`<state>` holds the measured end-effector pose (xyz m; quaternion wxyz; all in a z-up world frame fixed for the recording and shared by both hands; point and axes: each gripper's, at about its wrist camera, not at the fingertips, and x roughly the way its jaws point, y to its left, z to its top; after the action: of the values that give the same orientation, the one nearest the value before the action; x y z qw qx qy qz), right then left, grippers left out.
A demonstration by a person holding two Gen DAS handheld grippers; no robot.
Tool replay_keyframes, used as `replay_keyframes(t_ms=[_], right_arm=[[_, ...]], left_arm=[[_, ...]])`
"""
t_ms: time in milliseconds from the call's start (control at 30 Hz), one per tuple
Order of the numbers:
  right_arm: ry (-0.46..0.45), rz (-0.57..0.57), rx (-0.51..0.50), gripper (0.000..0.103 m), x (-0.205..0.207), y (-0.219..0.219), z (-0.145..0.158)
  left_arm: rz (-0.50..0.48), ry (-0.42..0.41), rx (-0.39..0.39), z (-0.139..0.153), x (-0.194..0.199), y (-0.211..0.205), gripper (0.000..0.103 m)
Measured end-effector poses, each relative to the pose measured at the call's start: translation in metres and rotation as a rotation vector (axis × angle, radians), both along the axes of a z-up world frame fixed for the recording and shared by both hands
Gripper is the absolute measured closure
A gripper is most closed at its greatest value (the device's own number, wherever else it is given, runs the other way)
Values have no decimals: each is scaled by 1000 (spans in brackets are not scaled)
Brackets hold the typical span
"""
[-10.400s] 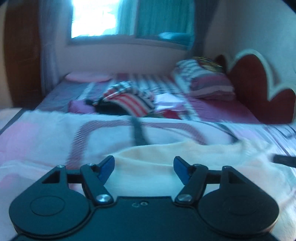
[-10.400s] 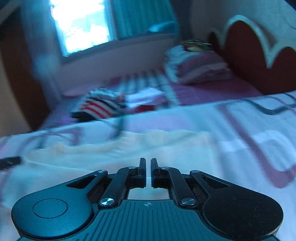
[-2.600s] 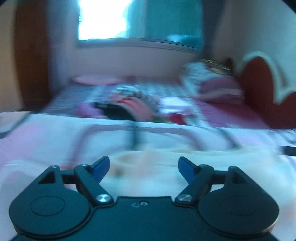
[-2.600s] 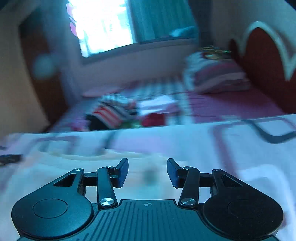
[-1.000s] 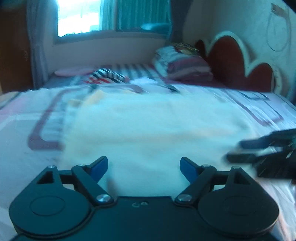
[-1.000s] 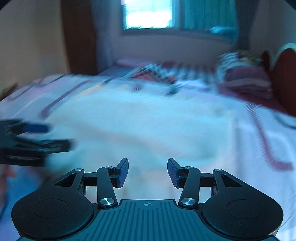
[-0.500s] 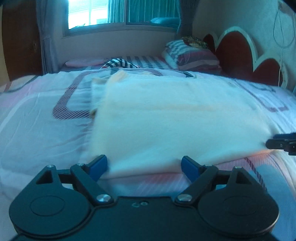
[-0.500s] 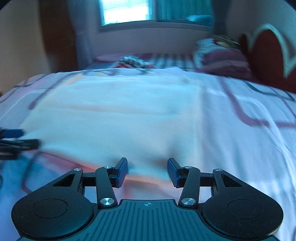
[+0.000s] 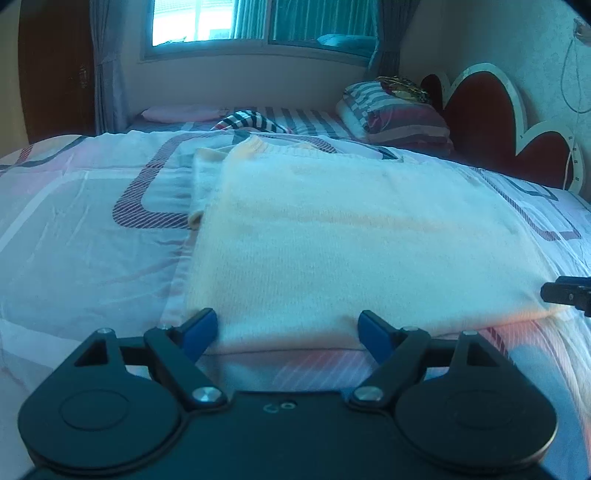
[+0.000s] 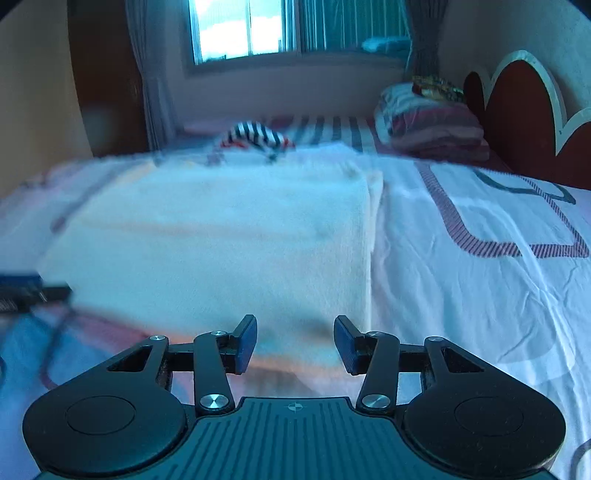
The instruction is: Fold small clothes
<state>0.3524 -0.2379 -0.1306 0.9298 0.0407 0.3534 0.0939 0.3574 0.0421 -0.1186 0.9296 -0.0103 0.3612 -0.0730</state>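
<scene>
Left hand-held gripper [image 9: 286, 330] is sitting released, blue fingers [image 9: 197, 328] spread wide, nothing between them. Cream knit garment [image 9: 351, 236] is lying folded flat on the bed [image 9: 74, 229] directly ahead of it, near edge just beyond the fingertips, not touching as far as visible. A second layer of the garment is sticking out along its left side.

Right hand-held gripper [image 10: 294, 341] is also released, jaws apart and empty, facing the near right corner of the same garment [image 10: 221, 236]; this view is blurred on the left. Each gripper is showing at the edge of the other's view: the right one at the far right of the left view, level with the garment's near corner.

Beyond the garment, a striped clothes pile [image 9: 251, 122] is lying further up the bed, stacked pillows [image 9: 399, 114] to the right of it by the red headboard [image 9: 480, 114]. Window [image 9: 207, 18] is at the back.
</scene>
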Motion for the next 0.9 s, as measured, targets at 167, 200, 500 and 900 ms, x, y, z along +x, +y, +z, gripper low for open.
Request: replay_keyframes(t_ms=[167,200,500,900], right_arm=[[39,-18,-21,56,0,3,-9],[46,-23,-15,56,0,3,-8],[39,-19,-41,56,3,3,-8],[23,-47,-45,56,-2,1,4]], left_arm=[[-9,7,28,0,2,-4,19],[-9,8,30,0,2,-5,19],[-1,24,61,1,3,-9,18],[-29,115,144,17,-2,-13,14]])
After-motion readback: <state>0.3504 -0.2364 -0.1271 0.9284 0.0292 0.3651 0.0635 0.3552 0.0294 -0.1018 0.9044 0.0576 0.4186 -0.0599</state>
